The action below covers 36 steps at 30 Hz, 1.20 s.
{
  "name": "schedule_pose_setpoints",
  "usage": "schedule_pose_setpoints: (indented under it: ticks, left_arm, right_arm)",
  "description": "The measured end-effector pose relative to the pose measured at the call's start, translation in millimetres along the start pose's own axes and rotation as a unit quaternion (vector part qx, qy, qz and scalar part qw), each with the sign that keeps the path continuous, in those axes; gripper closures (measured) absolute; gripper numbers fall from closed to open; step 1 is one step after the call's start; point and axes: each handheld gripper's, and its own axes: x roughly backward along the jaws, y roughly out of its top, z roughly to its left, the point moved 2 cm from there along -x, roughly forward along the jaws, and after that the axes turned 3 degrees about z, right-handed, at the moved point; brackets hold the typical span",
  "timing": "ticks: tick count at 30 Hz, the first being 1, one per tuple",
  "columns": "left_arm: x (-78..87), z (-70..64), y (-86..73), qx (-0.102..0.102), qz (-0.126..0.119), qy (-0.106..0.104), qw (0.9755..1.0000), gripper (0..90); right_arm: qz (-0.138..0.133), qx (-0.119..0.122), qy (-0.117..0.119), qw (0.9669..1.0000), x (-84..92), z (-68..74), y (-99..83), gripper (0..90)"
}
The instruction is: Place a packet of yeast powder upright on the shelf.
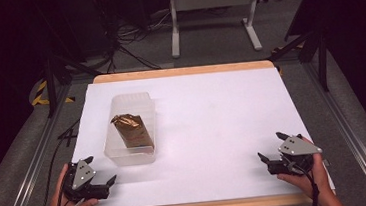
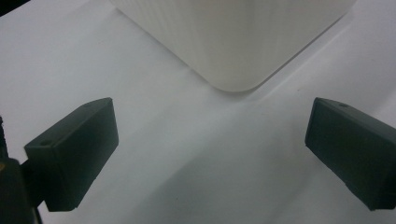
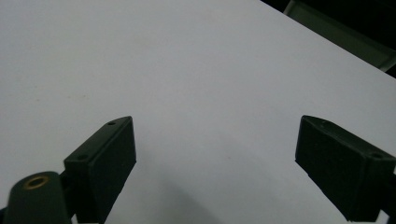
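Table (image 1: 213,130): a white surface with a wooden edge showing at the far and near sides. Translucent plastic container (image 1: 130,129) sits on the left half of the table, long axis running from 12 to 6 o'clock. A brown foil bag (image 1: 132,131) lies inside it, crumpled end toward 11 o'clock.

Left gripper (image 1: 100,170) is held in the person's left hand (image 1: 64,196) at the near left corner, at 7 o'clock from the container and just short of its near end. Its jaws stand wide apart and hold nothing. In the left gripper view, a rounded corner of the container (image 2: 233,42) lies ahead between the jaws, untouched.

Right gripper (image 1: 270,148) is held in the right hand (image 1: 310,174) at the near right corner, well apart from the container. Its jaws are spread wide and empty, above bare table (image 3: 187,70).
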Motion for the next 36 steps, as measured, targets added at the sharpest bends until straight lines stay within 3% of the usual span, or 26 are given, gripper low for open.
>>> schedule_pose_setpoints:
  ticks: [6, 11, 16, 31, 36]
  left_arm:
    - [0.7, 3.4, -1.7, 0.009, -0.005, -0.002, 0.9999, 3.5]
    - [3.7, 5.8, -3.3, 0.019, -0.011, -0.002, 0.9997, 3.5]
    - [3.4, 4.5, 0.7, 0.009, -0.02, -0.004, 0.9997, 3.5]
    - [-1.7, 3.7, 3.9, 0.007, -0.016, -0.007, 0.9998, 3.4]
    - [-2.6, 3.3, 4.6, 0.007, -0.017, -0.009, 0.9998, 3.4]
  right_arm:
    - [-0.024, -0.02, -0.005, 0.9995, 6.1, -7.7, -7.4, 11.8]
    - [-0.027, -0.04, -0.007, 0.9988, 7.6, -11.7, -13.8, 11.0]
    - [-0.029, -0.053, -0.006, 0.9981, 9.6, -12.9, -17.7, 10.6]
    - [-0.008, -0.049, -0.014, 0.9987, 4.7, -14.1, -24.7, 10.1]
    - [-0.015, -0.053, -0.011, 0.9984, 7.0, -14.6, -24.2, 10.2]
